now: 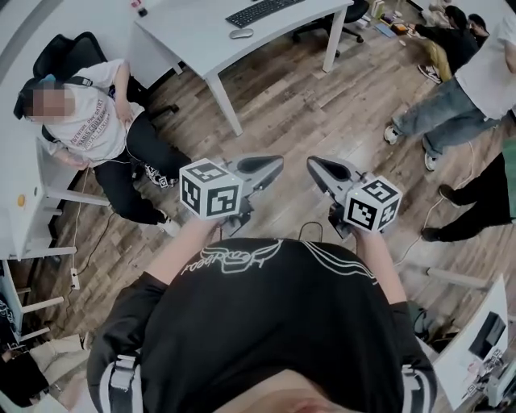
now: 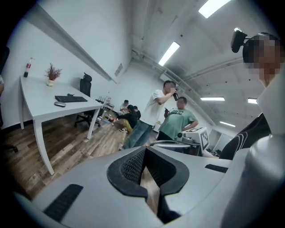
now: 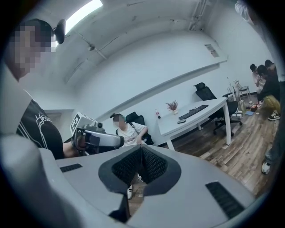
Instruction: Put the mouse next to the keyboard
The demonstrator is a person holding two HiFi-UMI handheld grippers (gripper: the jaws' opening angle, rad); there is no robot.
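Mouse (image 1: 240,33) lies beside keyboard (image 1: 262,11); left claw (image 1: 278,162) and right claw (image 1: 311,162) clenched, empty

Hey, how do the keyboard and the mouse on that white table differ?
The keyboard is black, long and flat; the mouse is paler grey, small and rounded. The keyboard stretches slantwise across the table; the mouse is a compact oval sitting apart from it, off one of its ends. Both rest on the same white table top.

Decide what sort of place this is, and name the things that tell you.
Likely an office: a white desk with a keyboard and mouse, a black office chair beyond it, strip lights on the ceiling.
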